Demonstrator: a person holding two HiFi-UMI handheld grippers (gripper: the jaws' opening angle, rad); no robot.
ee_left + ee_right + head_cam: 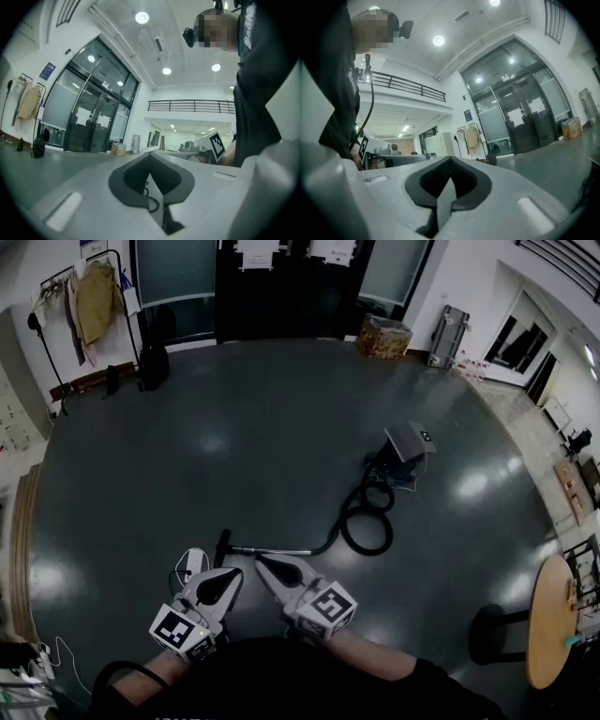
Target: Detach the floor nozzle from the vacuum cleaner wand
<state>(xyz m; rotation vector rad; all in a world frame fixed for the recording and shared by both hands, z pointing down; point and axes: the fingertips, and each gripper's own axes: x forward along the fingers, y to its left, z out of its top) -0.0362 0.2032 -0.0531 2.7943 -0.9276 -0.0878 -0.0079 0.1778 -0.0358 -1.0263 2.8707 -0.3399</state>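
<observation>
The dark grey floor (pixel 281 427) is smooth and glossy, the slim silver metal wand (pixel 281 550) at 6 o'clock gleams, the tan coat (pixel 97 301) at 10 o'clock is matt cloth, and the round orange-brown table (pixel 548 634) at 4 o'clock looks like smooth wood.

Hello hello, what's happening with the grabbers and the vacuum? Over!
Left gripper shut, empty. Right gripper shut, empty. Floor nozzle on the wand's end, lying on the floor just ahead of both. Path looks clear. Over.
</observation>
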